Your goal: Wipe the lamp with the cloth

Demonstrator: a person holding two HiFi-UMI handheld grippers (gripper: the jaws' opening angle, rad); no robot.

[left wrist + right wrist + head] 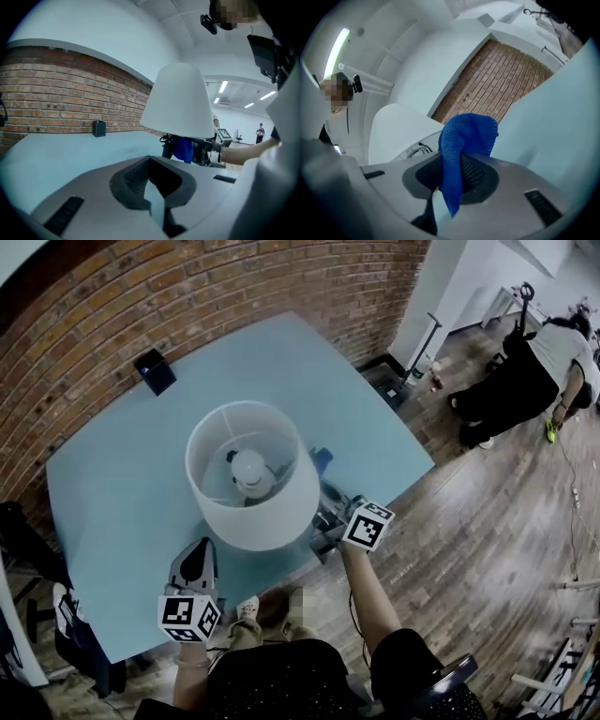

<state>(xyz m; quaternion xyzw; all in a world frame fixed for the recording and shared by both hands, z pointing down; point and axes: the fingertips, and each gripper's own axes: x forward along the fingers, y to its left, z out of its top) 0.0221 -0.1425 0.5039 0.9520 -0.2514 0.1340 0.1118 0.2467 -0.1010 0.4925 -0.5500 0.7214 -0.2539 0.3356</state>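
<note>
Brick wall (234,287) backed the blue table (112,484); my right gripper (326,486) pinched the cloth (464,140) beside the lamp (267,521), my left gripper (198,554) closed, empty.

Looking down, the white lamp (251,474) sat mid-surface (112,484), bulb showing inside the shade, with a small dark box (155,370) back by the brick wall (187,296). The left gripper (198,549) was just off the shade's near edge. The right gripper (324,495) was tucked by its right side, a bit of blue cloth (322,460) at the tip.
</note>
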